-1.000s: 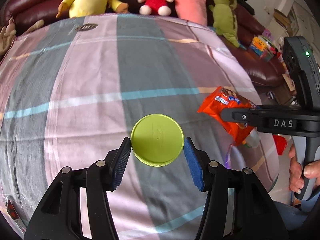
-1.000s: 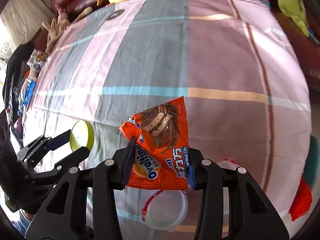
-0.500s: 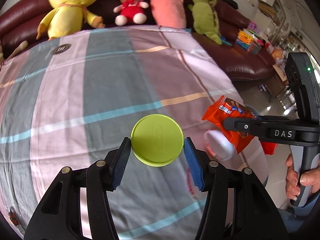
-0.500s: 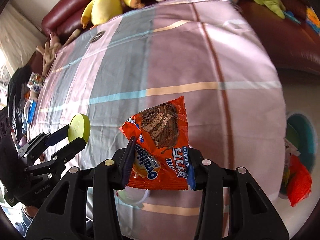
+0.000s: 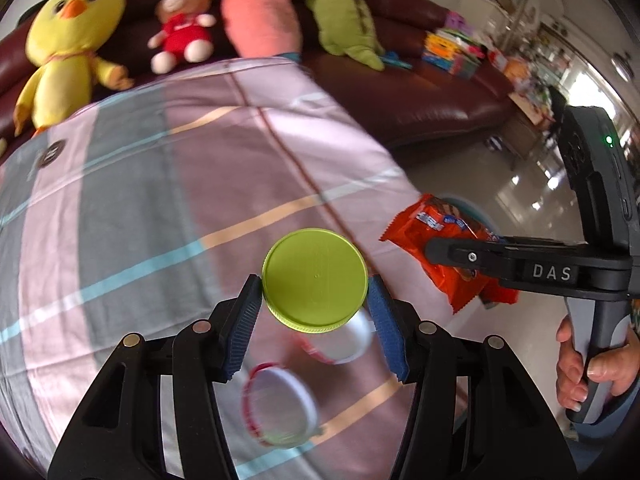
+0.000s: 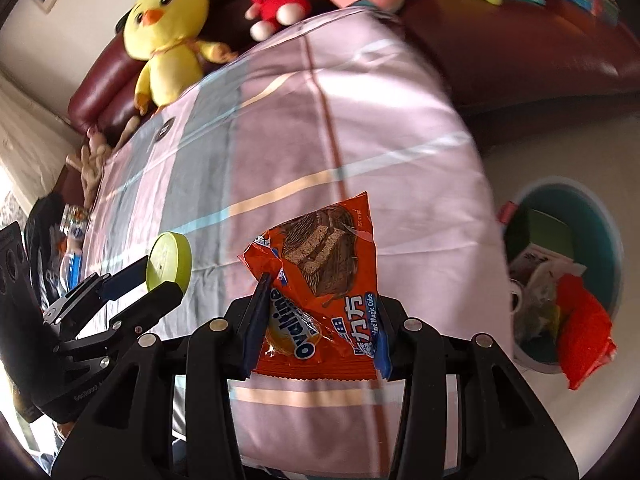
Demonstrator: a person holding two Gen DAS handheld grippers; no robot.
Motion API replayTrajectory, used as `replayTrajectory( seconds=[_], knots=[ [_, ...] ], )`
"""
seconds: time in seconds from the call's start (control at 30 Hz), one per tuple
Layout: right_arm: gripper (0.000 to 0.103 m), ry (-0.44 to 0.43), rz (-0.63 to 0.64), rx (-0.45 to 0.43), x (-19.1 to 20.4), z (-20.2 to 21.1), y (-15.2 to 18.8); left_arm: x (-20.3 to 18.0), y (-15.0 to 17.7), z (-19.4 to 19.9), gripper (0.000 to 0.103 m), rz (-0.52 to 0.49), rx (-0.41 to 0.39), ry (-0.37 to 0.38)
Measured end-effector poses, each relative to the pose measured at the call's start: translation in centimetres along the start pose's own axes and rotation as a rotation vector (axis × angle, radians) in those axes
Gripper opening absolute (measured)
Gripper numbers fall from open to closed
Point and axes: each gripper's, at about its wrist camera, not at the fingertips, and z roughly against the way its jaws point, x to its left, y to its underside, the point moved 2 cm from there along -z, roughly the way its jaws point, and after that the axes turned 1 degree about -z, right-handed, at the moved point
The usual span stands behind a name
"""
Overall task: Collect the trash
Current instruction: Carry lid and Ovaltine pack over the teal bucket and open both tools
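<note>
My left gripper (image 5: 315,312) is shut on a round lime-green lid (image 5: 315,278), held flat-side up above the striped cloth. My right gripper (image 6: 316,332) is shut on an orange Ovaltine snack wrapper (image 6: 320,280), which stands upright between the blue pads. In the left wrist view the wrapper (image 5: 444,248) hangs to the right, past the table's edge. In the right wrist view the green lid (image 6: 168,262) shows edge-on at the left. A teal trash bin (image 6: 592,224) with wrappers inside sits on the floor at the right.
A clear plastic cup with a red rim (image 5: 280,404) and a white lid (image 5: 340,344) lie on the pink and grey striped cloth (image 5: 140,208) under the left gripper. Plush toys (image 5: 68,40) line a dark red sofa (image 5: 432,96) behind. Shiny floor lies to the right.
Both grippers have swung to the right along the table with their loads still held. The bin on the floor has come into the right wrist view, and the cup now lies under the left gripper.
</note>
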Motion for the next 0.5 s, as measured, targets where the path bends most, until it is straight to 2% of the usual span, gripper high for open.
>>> replayTrajectory(
  seconds=[0.5],
  knots=[
    [0.041,-0.007,-0.161,-0.108,-9.3,4.3,0.4,-10.2,-2.4,-4.5,0.056,-0.175,0.066,0.046]
  ],
)
